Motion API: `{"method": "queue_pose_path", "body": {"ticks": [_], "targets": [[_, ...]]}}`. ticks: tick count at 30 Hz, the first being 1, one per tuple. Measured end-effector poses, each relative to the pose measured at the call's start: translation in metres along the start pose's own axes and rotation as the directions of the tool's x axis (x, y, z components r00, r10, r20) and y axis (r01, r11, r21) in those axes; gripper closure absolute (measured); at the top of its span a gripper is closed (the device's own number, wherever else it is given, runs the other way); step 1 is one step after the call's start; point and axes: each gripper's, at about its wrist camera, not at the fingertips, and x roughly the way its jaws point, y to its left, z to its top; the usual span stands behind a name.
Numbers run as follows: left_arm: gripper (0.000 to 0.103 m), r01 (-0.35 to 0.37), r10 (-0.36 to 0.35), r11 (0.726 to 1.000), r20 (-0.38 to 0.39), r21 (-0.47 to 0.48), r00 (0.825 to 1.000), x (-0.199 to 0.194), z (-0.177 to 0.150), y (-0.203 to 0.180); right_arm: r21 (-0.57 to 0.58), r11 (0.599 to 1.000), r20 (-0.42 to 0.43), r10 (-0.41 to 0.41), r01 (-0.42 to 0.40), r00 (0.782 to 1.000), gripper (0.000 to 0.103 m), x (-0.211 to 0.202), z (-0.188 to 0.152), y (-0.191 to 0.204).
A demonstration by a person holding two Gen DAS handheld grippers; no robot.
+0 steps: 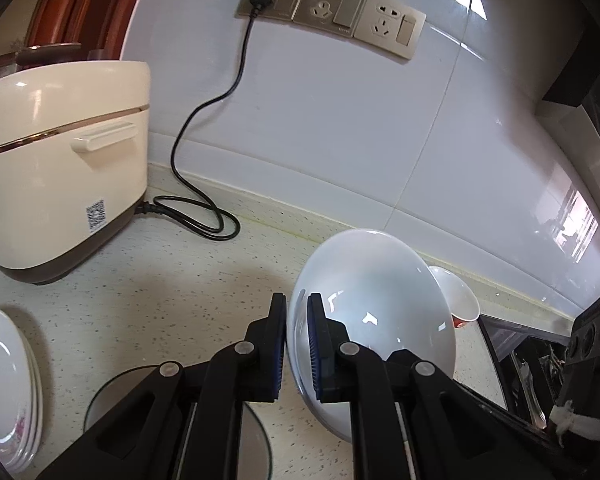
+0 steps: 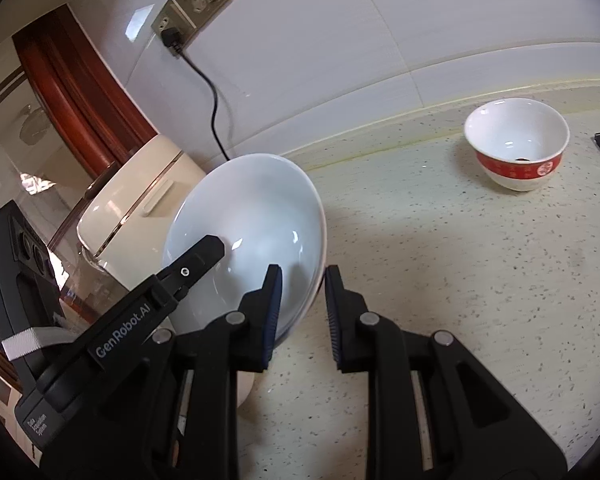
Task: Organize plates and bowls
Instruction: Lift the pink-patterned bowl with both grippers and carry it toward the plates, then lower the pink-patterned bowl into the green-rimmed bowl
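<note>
My left gripper (image 1: 297, 340) is shut on the rim of a white plate (image 1: 384, 320), held tilted on edge above the speckled counter. In the right wrist view the same plate (image 2: 256, 232) stands tilted with the left gripper's finger (image 2: 198, 258) on it. My right gripper (image 2: 302, 312) straddles the plate's near rim with its jaws a little apart and not pressing. A red-and-white bowl (image 2: 518, 144) stands upright at the counter's back right; it also shows behind the plate in the left wrist view (image 1: 460, 300). A stack of white plates (image 1: 8, 384) lies at lower left.
A cream rice cooker (image 1: 60, 176) stands at the left with its black cord (image 1: 204, 128) running to the wall sockets (image 1: 332, 12). A round glass lid (image 1: 112, 400) lies under the left gripper. A black stove edge (image 1: 512, 364) is at the right.
</note>
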Motion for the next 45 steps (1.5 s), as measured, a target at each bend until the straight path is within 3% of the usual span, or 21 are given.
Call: {"method": "queue_pose_path", "body": {"ticks": [23, 37, 45], "targets": [[0.093, -0.053, 0.053, 0.999, 0.087, -0.01, 0.995, -0.041, -0.009, 0.038, -0.123, 0.987, -0.052, 0.102, -0.108, 0.993, 0.078, 0.007, -0.016, 0.041], [0.092, -0.108, 0.106, 0.993, 0.048, 0.036, 0.993, -0.053, -0.019, 0.053, -0.189, 0.971, -0.134, 0.119, -0.144, 0.984, 0.078, 0.018, -0.025, 0.061], [0.087, -0.135, 0.134, 0.988, 0.021, 0.073, 0.991, -0.053, -0.029, 0.057, -0.228, 0.965, -0.19, 0.087, -0.13, 0.978, 0.078, 0.025, -0.031, 0.069]]}}
